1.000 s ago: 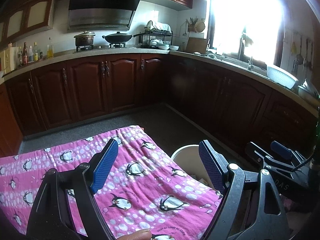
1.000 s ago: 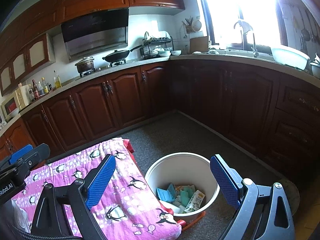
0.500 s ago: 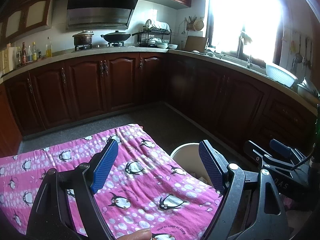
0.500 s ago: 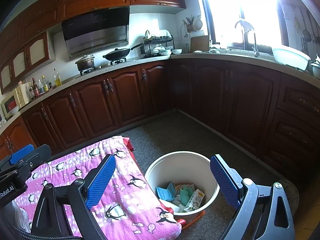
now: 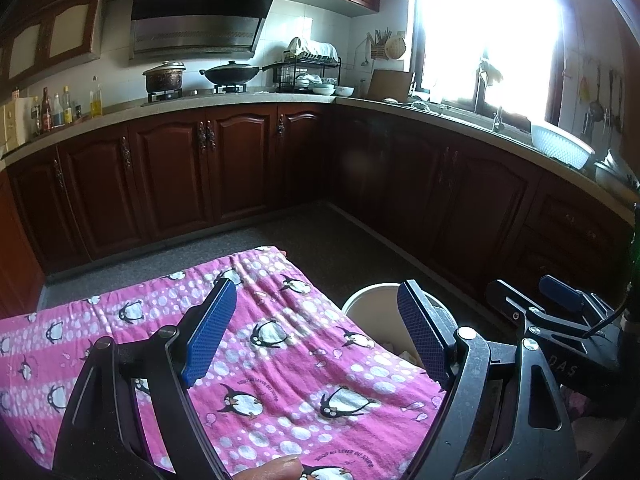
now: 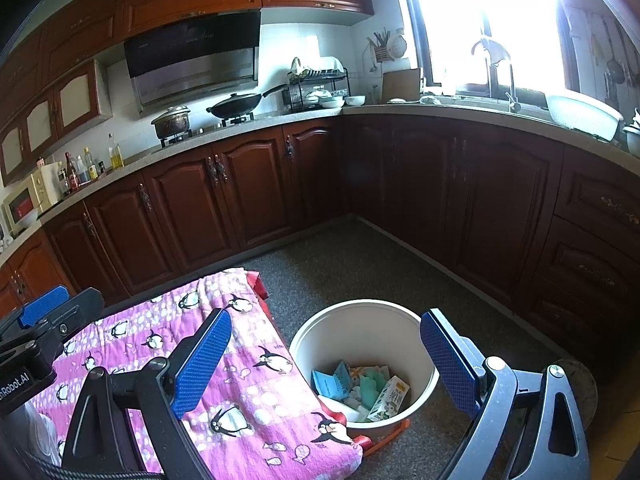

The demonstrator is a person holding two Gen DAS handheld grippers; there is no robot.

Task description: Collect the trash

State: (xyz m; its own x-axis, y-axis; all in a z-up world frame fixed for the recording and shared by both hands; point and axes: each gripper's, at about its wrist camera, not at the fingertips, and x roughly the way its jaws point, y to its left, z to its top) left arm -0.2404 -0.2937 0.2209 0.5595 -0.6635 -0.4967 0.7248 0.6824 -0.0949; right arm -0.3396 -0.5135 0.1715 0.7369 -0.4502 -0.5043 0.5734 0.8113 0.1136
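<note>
Right wrist view takes in the whole kitchen: dark wooden cabinets [image 6: 248,200] run across the middle of the frame under a pale countertop, and grey floor [image 6: 360,264] fills the lower centre. At lower left lies the table, draped in a pink penguin cloth [image 6: 256,376], with no loose litter visible on the part that shows. Just right of its edge, at lower centre, a white bin [image 6: 404,320] stands on the floor, touching or nearly touching the cloth's corner. Inside it sits the trash [image 6: 360,388]: blue and green wrappers and a small carton.

Both tools hang empty. The right claw [image 6: 324,364] is spread wide above the cloth edge and the bin, gripping nothing. In the left wrist view the left claw [image 5: 316,340] is likewise spread wide, over the cloth in the lower half of the frame, with the bin rim [image 5: 372,292] peeking behind its right finger.

Judging by the filled bin and the bare cloth, collecting looks finished or nearly so. The next move calls for scanning the hidden part of the table for leftovers; if any turn up, one claw must drop down to it and close around it.
</note>
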